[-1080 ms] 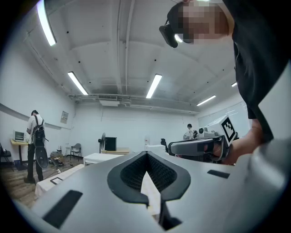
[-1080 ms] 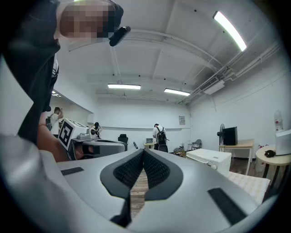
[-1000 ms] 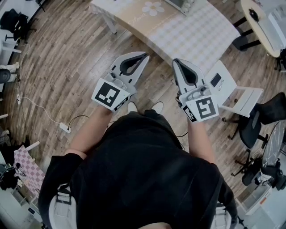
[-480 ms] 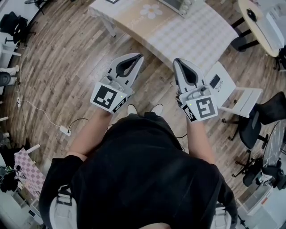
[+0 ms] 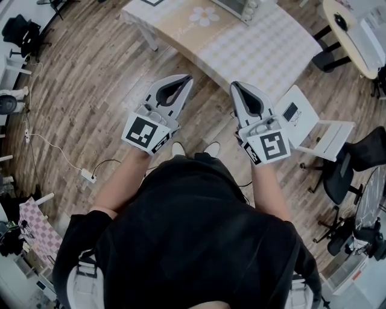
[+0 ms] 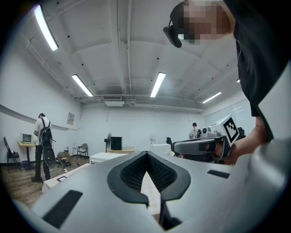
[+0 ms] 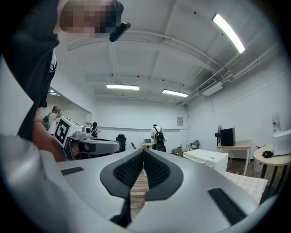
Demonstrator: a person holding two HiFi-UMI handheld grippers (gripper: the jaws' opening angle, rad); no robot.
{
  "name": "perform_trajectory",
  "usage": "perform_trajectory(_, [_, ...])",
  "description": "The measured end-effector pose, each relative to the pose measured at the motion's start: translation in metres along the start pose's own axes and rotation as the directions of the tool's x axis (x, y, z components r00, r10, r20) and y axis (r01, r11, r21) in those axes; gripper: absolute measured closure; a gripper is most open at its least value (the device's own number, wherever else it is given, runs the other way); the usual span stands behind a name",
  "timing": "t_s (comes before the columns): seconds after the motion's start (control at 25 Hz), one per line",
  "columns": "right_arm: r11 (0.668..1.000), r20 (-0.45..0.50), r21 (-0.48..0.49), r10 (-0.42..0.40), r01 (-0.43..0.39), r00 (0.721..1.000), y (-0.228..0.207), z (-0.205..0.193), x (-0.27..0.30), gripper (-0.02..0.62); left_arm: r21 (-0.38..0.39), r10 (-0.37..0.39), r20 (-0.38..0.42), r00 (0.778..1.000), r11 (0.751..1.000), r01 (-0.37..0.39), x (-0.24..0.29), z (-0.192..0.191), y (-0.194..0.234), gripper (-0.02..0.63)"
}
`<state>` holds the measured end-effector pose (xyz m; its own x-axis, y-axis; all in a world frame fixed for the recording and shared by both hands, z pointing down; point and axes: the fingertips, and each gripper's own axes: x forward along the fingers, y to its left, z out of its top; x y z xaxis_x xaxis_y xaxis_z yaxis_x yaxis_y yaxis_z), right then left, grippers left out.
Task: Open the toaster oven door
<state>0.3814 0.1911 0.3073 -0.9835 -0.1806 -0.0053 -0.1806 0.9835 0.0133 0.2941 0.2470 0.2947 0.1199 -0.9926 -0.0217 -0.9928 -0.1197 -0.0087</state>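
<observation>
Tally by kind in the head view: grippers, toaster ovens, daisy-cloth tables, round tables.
Grippers: 2, left gripper and right gripper
Toaster oven: 1, cut off by the top edge
Daisy-cloth table: 1
Round table: 1
Total: 5

Two grippers are showing: the left gripper at eleven o'clock, the right gripper at one. One toaster oven is sitting at twelve o'clock on one checked table. One white chair is standing at three, and two white shoes are peeking out at centre.
</observation>
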Motion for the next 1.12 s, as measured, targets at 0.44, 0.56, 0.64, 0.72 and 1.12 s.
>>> perform_trajectory(0.44, [0.998,0.013,0.001,0.069,-0.069,0.998,-0.017,-0.001,-0.008,0.575,0.031,0.04,-0.023,0.999,0.999,-0.04,0.02,0.0,-0.018,0.589])
perform_trajectory(0.56, [0.996,0.016,0.009,0.084,-0.084,0.996,-0.023,-0.005,-0.01,0.575,0.037,0.061,-0.031,0.998,0.998,-0.06,0.022,-0.002,-0.019,0.588])
perform_trajectory(0.64, [0.996,0.014,0.016,0.089,-0.09,0.996,-0.026,-0.008,-0.008,0.575,0.037,0.077,-0.036,0.996,0.996,-0.076,0.02,-0.004,-0.016,0.589])
perform_trajectory(0.72, [0.995,0.01,0.022,0.095,-0.095,0.995,-0.027,-0.01,-0.004,0.575,0.036,0.09,-0.039,0.995,0.995,-0.088,0.018,-0.005,-0.011,0.589])
perform_trajectory(1.12, [0.992,-0.029,0.011,0.124,-0.124,0.992,-0.02,-0.021,0.053,0.575,0.022,0.093,-0.036,0.995,0.995,-0.093,0.018,-0.017,0.04,0.588])
